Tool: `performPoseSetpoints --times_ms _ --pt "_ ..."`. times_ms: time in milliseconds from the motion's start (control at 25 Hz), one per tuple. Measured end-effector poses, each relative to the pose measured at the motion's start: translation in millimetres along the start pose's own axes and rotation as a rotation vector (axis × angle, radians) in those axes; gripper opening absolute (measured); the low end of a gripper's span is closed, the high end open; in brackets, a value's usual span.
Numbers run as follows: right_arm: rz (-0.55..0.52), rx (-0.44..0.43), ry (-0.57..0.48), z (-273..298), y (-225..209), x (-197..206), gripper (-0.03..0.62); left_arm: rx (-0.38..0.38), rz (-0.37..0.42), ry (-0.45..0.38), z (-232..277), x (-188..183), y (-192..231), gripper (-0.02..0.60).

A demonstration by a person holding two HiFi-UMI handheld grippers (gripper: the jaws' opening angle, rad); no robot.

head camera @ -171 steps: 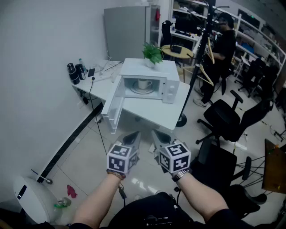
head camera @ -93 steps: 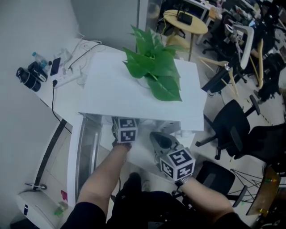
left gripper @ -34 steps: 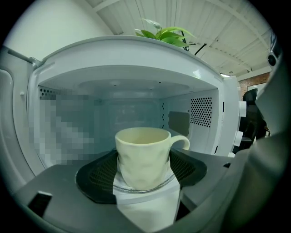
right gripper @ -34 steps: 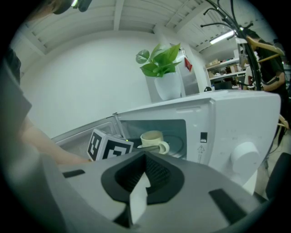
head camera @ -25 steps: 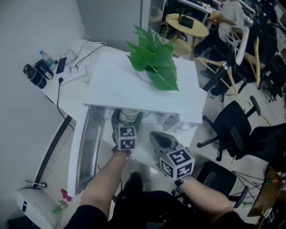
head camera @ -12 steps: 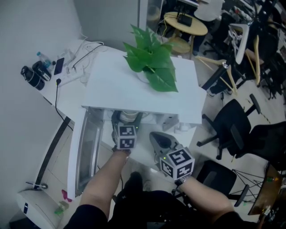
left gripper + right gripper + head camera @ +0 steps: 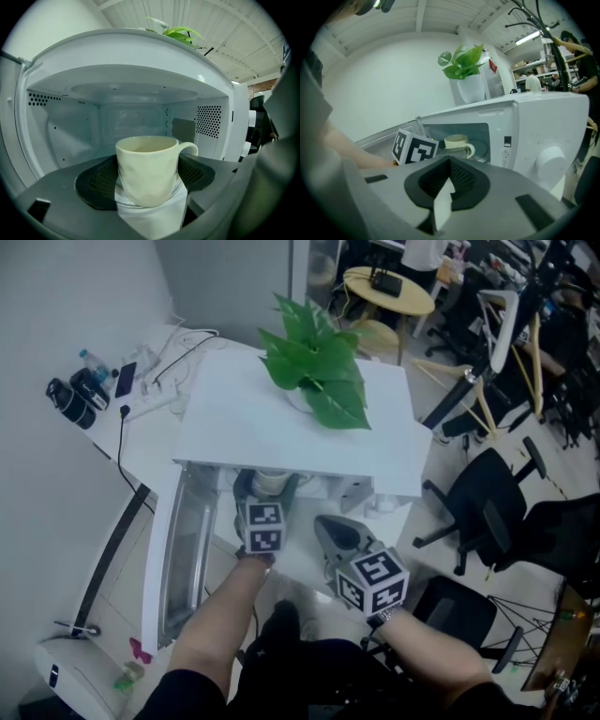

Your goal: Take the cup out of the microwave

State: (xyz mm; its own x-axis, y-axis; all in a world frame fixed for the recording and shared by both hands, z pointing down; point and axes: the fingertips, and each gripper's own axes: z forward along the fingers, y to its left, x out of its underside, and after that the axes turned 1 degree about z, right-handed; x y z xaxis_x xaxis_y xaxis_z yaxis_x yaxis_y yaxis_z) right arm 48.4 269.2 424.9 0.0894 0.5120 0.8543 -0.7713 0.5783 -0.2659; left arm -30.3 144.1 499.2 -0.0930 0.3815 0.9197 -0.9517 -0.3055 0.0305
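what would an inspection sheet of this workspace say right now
surface: white table carries the microwave, door open
job's things: cup in the microwave's opening
clutter: plant on the microwave; bottle, phone by the wall
grippers: left tongs shut on cup; right tongs shut, empty, outside
cables: power strip with white leads on table; black lead hanging off the edge
surroundings: office chairs, round table

My left claw (image 7: 266, 486) and right claw (image 7: 330, 529) are grey. Each bears a white cube (image 7: 263, 528) with black square markers. Wristband (image 7: 382, 616) on my right arm, dark clothes (image 7: 309, 681) at the frame's bottom.
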Motion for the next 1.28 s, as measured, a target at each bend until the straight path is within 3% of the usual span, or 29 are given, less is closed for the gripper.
performPoseSetpoints --times_ms 1280 --pt "-0.063 -0.053 -0.101 -79.1 43.9 -5.5 0.014 -0.09 0.015 -0.052 -97.6 -23.6 -25.0 0.397"
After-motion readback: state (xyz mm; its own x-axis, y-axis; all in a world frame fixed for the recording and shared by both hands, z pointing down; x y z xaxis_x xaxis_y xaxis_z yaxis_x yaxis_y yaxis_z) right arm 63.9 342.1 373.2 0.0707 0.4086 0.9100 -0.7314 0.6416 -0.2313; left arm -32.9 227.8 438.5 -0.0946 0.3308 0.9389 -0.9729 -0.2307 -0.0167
